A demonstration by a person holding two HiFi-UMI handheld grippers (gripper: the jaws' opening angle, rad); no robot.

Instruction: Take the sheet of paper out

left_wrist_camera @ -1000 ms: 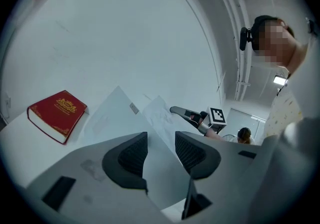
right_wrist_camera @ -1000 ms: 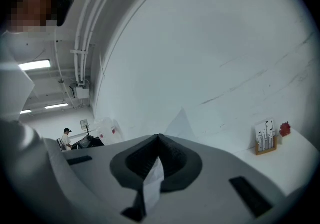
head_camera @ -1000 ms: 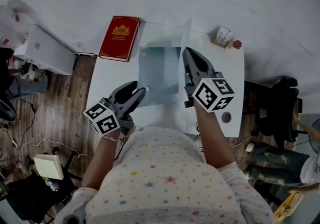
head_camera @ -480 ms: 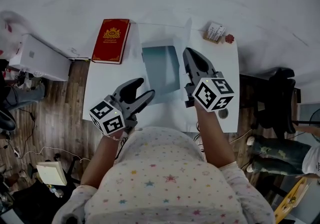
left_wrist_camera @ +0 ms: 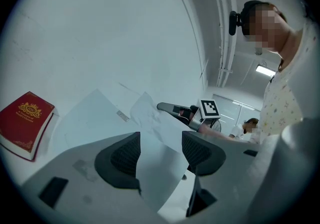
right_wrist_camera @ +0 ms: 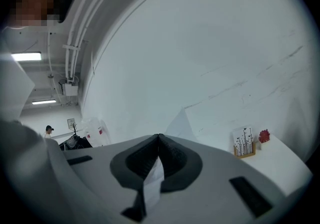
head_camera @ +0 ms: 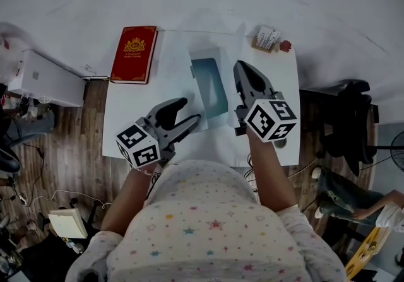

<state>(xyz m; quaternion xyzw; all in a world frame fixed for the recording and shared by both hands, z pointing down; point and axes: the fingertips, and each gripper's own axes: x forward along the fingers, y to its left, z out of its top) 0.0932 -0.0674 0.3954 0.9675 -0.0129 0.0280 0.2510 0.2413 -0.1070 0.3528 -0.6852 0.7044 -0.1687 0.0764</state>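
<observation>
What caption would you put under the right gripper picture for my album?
Right tongs shut on a white sheet, card stand on the table behind.

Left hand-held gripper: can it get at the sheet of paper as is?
Probably yes: the left hand-held gripper has its jaws apart with the sheet of paper between them, nothing else in the gap. The right hand-held gripper is shut on it.

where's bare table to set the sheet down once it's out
Bare: the near-left table, between the red book and the left gripper; a narrower strip from the card holder down beside the right gripper. Crowded: the middle, round the folder.
</observation>
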